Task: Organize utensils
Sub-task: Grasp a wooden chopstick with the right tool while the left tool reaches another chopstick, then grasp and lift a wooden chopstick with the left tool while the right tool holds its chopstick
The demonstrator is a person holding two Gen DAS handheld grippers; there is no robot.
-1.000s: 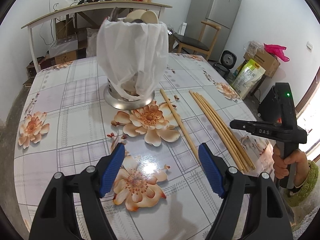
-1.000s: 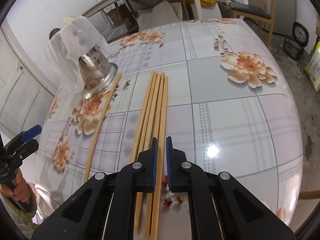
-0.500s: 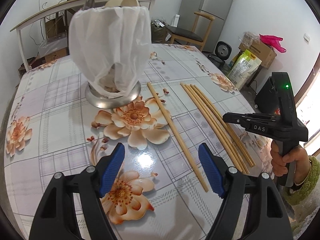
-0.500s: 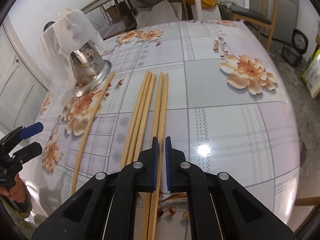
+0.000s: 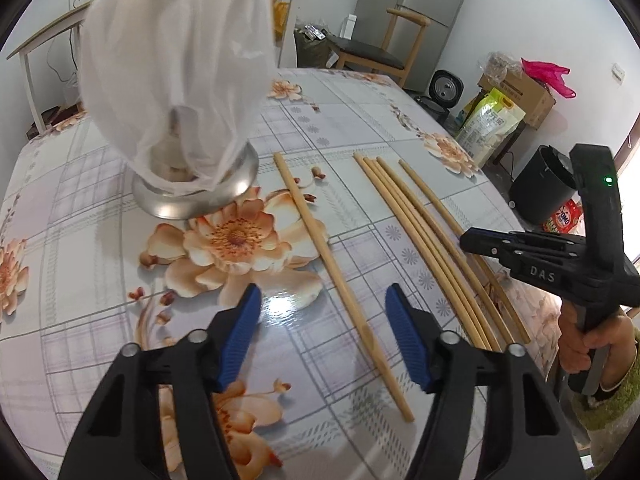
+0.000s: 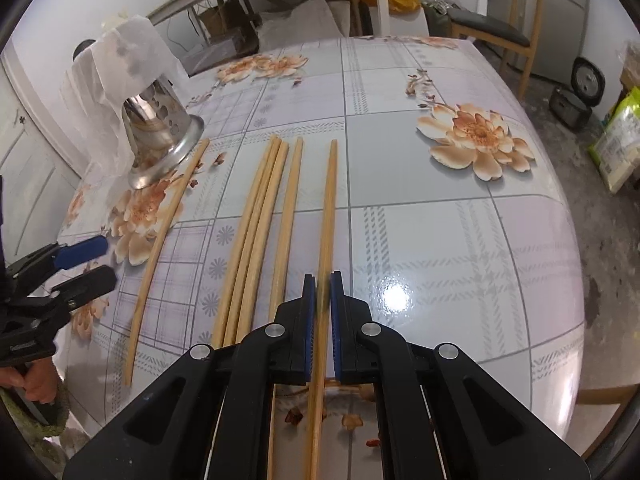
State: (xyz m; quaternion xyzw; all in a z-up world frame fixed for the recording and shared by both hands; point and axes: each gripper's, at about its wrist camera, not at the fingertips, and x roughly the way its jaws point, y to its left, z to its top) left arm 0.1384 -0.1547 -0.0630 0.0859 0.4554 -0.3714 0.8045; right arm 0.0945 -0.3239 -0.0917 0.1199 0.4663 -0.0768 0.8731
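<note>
Only the right wrist view shows the right gripper (image 6: 322,296) clamping one chopstick (image 6: 329,200) of six; the left gripper (image 5: 322,334), narrowing, holds nothing.

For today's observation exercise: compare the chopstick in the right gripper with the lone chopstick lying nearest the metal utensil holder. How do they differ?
The gripped chopstick is clamped between the shut right gripper; the lone chopstick lies free, with the left gripper open around its near end, its jaws having just been closing.
The gripped chopstick stands apart from the group of four; the lone chopstick sits beside the utensil holder.
Both are long, pale wood.
</note>
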